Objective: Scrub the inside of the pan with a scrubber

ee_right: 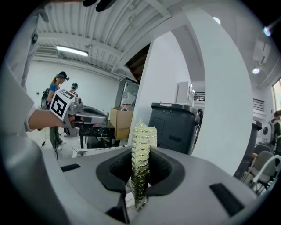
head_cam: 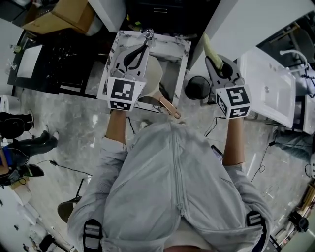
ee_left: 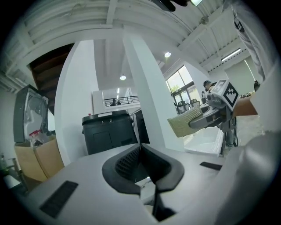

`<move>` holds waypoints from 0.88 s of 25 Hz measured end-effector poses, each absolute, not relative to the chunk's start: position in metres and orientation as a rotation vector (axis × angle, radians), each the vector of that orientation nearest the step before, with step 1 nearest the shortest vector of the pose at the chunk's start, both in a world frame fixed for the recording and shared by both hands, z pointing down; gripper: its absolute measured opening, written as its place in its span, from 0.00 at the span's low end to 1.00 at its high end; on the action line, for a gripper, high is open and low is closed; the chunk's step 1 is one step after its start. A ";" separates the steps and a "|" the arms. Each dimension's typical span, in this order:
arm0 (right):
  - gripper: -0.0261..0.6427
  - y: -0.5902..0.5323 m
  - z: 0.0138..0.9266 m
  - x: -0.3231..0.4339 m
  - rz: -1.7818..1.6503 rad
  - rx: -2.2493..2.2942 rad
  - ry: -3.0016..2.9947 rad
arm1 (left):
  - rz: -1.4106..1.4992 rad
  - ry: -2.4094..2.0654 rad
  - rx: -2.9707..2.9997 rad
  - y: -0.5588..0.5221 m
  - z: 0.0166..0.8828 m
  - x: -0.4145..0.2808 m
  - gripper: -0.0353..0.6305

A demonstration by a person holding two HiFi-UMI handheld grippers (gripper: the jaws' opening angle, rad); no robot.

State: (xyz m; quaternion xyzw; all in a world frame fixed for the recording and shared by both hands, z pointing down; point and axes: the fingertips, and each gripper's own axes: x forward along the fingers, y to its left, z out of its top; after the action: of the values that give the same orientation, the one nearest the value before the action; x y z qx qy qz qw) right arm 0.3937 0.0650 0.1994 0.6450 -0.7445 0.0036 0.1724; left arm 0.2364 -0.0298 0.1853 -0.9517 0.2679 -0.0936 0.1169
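In the head view a cream pan (head_cam: 154,75) with a copper handle (head_cam: 168,107) lies on the marbled table top (head_cam: 178,59), partly hidden under my left gripper (head_cam: 147,35). That gripper hovers over it, and the left gripper view shows its jaws (ee_left: 140,151) shut with nothing between them. My right gripper (head_cam: 215,61) is held to the right of the pan, apart from it, shut on a yellow-green scrubber (head_cam: 208,46). The scrubber (ee_right: 141,149) stands upright between the right gripper's pads. The left gripper view also catches the scrubber (ee_left: 184,123). Neither gripper view shows the pan.
A round black object (head_cam: 197,87) sits between the pan and my right gripper. A white basin (head_cam: 270,88) lies at the right, a cardboard box (head_cam: 64,15) at the back left. A dark bin (ee_left: 107,132) and white pillars stand ahead. People (ee_right: 59,88) stand far off.
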 end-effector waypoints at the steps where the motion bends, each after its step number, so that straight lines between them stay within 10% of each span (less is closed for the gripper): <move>1: 0.17 0.066 0.197 0.391 -0.002 1.825 -2.110 | -0.267 0.784 -2.776 -0.028 0.180 0.235 0.09; 22: 0.17 0.074 0.182 0.351 -0.064 1.738 -2.131 | -0.290 0.757 -2.668 -0.006 0.163 0.210 0.09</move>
State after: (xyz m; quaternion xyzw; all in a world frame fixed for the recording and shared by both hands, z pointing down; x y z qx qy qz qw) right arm 0.3514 0.0739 0.1821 0.6197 -0.7600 -0.0229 0.1943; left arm 0.2103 -0.0058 0.1625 -0.9419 0.2674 -0.1023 0.1758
